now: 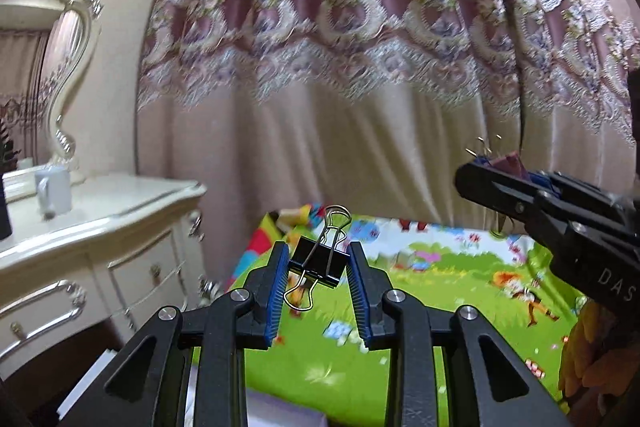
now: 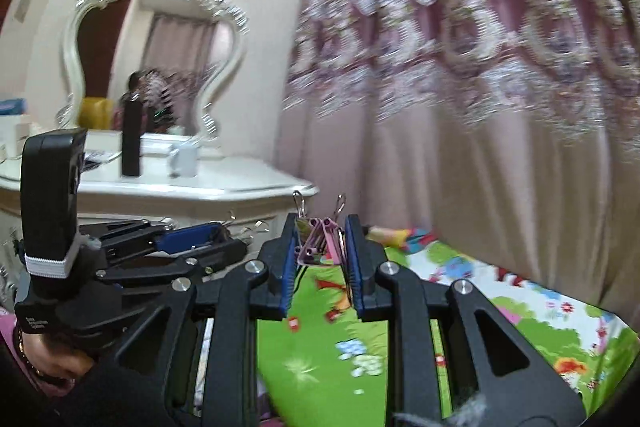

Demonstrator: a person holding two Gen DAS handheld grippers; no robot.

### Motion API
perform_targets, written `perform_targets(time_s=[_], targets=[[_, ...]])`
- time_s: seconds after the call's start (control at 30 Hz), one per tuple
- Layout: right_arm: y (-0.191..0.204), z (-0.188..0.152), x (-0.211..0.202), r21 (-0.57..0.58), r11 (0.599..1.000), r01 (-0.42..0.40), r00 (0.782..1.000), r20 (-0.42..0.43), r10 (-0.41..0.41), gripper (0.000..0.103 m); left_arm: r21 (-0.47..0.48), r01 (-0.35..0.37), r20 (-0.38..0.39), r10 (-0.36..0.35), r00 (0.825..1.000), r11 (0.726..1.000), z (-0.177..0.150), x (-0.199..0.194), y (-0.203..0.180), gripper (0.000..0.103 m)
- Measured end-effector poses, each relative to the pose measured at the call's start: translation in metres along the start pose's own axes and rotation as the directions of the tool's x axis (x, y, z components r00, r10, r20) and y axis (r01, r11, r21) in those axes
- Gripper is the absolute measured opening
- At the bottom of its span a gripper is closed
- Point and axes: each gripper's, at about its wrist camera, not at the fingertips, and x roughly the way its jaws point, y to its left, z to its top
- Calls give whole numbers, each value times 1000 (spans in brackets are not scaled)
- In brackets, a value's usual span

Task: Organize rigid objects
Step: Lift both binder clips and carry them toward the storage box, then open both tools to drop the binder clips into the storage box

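Note:
My left gripper (image 1: 318,257) is shut on a black binder clip (image 1: 320,262) with silver wire handles, held tilted between the blue pads above a colourful play mat (image 1: 440,291). My right gripper (image 2: 322,239) is shut on a pink binder clip (image 2: 318,241), its wire handles pointing up. In the left wrist view the right gripper (image 1: 486,167) comes in from the right, higher up, with the pink clip (image 1: 506,163) at its tip. In the right wrist view the left gripper (image 2: 240,229) lies at the left, pointing right.
A white ornate dresser (image 1: 80,227) with drawers stands at the left, carrying a white mug (image 1: 54,193), a dark bottle (image 2: 131,139) and a framed mirror (image 2: 156,39). A pink lace-trimmed curtain (image 1: 360,67) hangs behind the mat. A white box edge (image 1: 280,413) lies below the left gripper.

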Motion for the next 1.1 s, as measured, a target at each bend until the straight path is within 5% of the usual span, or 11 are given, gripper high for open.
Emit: perform_targets(time_s=[0.3,0.53,0.8,1.1], targets=[[49,-14,33,-39,987,-154,984,-97,149,26,-68,-119,-129,109,986,991,-40,-10,51,31],[86,-37,56,-78,965,-251,951,-207,231,26,-120,-191,-200,165,966,974,-68,-10,81,31],[120,-69,85,-120,924,-364,882,-364,300,26,-147,-261,-259,218,941,954,-90,-4,108,31],[158,-114,107,-146,859,-491,777,-519,356,26,-197,-350,-403,250,880,916,-134,11,144,31]])
